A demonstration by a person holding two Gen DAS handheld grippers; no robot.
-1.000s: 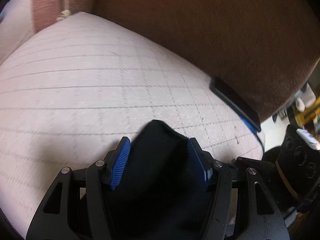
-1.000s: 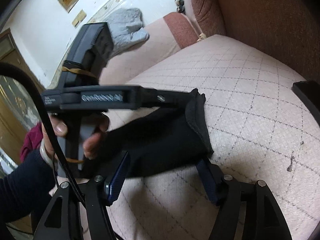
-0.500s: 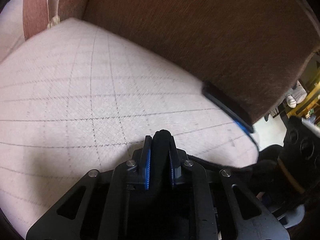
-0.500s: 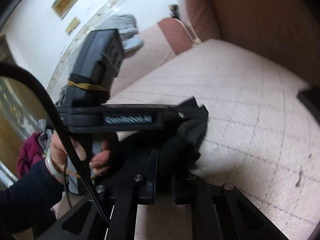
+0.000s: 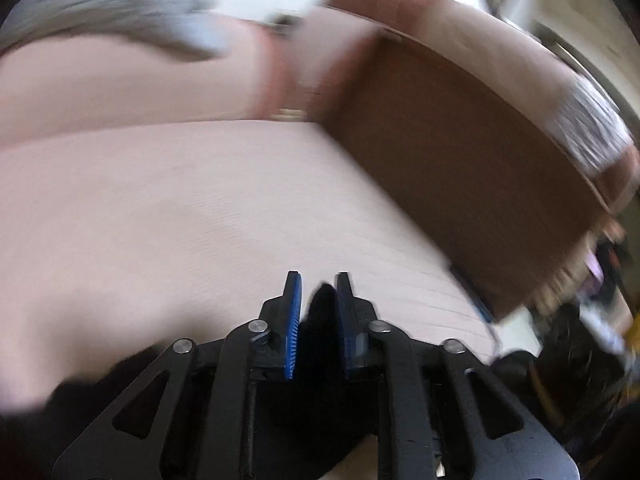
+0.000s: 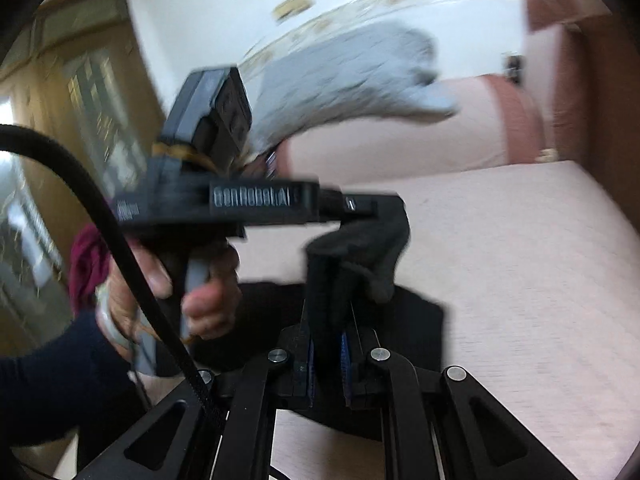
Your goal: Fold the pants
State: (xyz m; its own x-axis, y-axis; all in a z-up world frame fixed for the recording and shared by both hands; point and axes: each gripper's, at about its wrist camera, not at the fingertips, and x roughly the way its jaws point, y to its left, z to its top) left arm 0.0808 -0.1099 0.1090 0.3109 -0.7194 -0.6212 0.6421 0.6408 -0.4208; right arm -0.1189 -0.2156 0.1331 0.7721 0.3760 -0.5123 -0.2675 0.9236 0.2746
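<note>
The black pants (image 6: pixel 376 256) lie partly on the pink sofa seat (image 6: pixel 520 260), with one edge lifted off it. My right gripper (image 6: pixel 326 320) is shut on a bunched fold of that edge. My left gripper (image 6: pixel 384 208), held by a person's hand (image 6: pixel 200 288), grips the edge a little further along at its tip. In the left wrist view the left gripper (image 5: pixel 318 280) has black pants cloth (image 5: pixel 320 304) standing between its blue pads (image 5: pixel 294 320); its jaws are opening slightly, with the cloth still caught. The picture is blurred by motion.
The brown sofa backrest (image 5: pixel 460 168) rises to the right of the seat (image 5: pixel 200 220). A grey garment (image 6: pixel 340 80) lies on the far sofa arm. A maroon cloth (image 6: pixel 86 256) shows behind the person's wrist. A black cable (image 6: pixel 120 240) loops across the left of the right wrist view.
Both grippers went from open around the pants edge to closed on it, then rose and swung sideways with the cloth. The views now face the sofa arm and grey garment.
</note>
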